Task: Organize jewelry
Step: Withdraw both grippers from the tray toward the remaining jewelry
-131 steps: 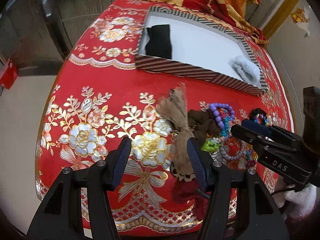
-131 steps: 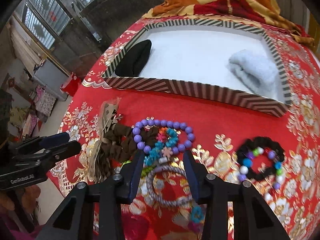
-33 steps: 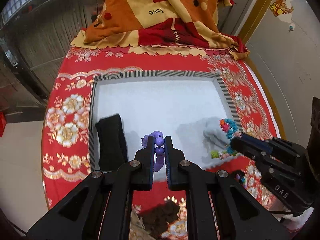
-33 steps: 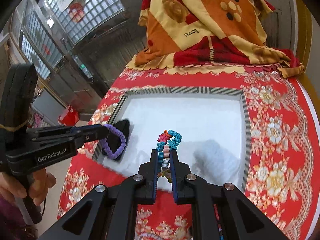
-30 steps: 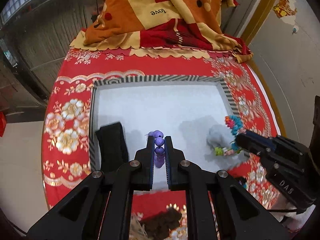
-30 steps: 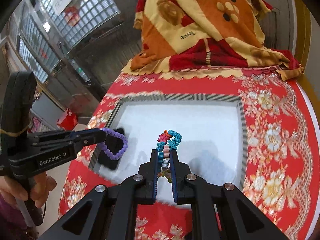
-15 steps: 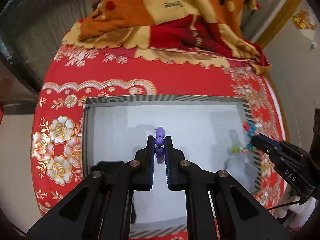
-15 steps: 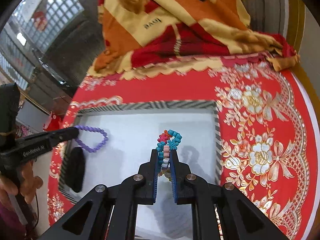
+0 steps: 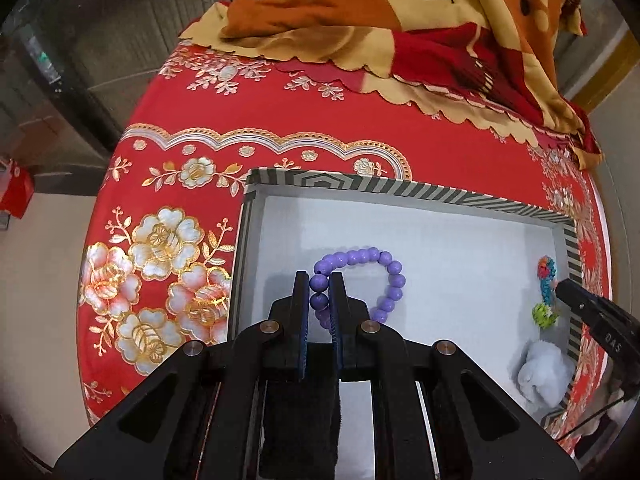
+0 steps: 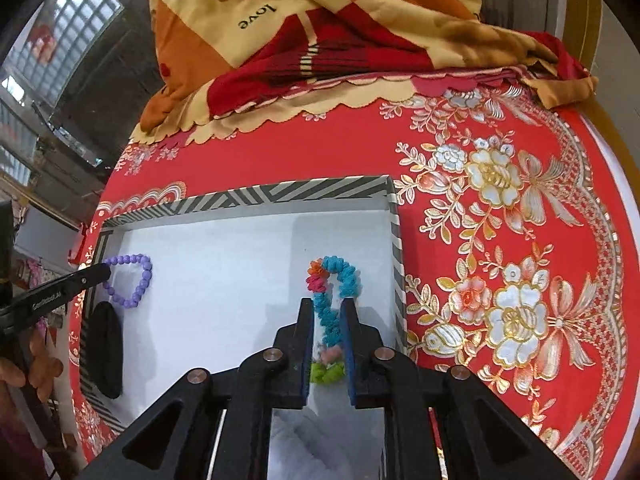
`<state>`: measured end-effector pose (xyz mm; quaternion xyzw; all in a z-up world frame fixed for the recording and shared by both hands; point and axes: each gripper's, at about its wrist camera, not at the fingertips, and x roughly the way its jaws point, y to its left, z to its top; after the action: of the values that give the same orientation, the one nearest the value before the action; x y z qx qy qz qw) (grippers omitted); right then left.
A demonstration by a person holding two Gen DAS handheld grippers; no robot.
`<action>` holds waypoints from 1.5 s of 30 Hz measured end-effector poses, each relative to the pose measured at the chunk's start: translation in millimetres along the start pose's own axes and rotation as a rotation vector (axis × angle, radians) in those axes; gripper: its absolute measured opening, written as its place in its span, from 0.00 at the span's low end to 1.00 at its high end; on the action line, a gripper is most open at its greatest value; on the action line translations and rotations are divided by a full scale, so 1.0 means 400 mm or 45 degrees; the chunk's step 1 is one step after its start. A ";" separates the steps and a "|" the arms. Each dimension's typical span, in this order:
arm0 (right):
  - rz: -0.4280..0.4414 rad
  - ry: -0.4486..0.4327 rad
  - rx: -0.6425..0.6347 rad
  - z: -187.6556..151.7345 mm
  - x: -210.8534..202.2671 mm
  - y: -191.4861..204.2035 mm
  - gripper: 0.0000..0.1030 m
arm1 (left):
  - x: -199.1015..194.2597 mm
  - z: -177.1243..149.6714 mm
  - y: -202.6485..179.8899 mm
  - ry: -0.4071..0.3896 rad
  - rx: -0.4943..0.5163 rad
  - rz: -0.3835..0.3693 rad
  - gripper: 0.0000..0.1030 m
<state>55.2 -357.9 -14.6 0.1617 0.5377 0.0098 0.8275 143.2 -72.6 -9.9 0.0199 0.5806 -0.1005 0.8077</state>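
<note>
- Red tablecloth with gold and silver embroidered flowers (image 9: 160, 248) covers the table; on it sits a shallow white-floored box with a black-and-white striped rim (image 9: 360, 186), and a folded orange, cream and red blanket (image 10: 320, 20) lies behind it.
- Step in hand, as I judge it: setting both bracelets down inside the box.
- Left gripper (image 9: 319, 300) pinches the purple round-bead bracelet (image 9: 384, 280); two beads sit between its pressed-together pads, and the loop curls out ahead and to the right over the box floor, near the left wall.
- Right gripper (image 10: 327, 332) has just been opening its jaws; the teal crocheted bracelet with orange, pink and green clusters (image 10: 340, 280) lies between the pads, which seem barely off it, the loop's top ahead of the tips, close to the right wall.
- To do it well: open the left fully only once the beads rest on the floor, then lift straight up so no pad drags a strand.
- Keep the two bracelets well apart, clear of the black folded cloth (image 10: 106, 348) and the pale fluffy cloth (image 9: 544, 372).
</note>
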 end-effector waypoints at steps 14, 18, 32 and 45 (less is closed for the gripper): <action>0.070 -0.099 -0.034 -0.095 -0.163 0.071 0.31 | -0.120 -0.090 -0.029 -0.103 0.048 0.052 0.46; 0.085 -0.124 -0.042 -0.136 -0.202 0.100 0.32 | -0.168 -0.140 -0.044 -0.128 0.074 0.061 0.46; 0.090 -0.141 -0.048 -0.284 -0.283 0.124 0.34 | -0.263 -0.307 -0.070 -0.159 0.045 0.044 0.46; 0.092 -0.108 -0.075 -0.395 -0.315 0.118 0.35 | -0.300 -0.428 -0.085 -0.154 0.054 0.061 0.46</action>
<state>-131.5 -296.7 52.1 0.1567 0.4955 0.0488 0.8529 -59.7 -63.6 50.5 0.0448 0.5279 -0.0943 0.8429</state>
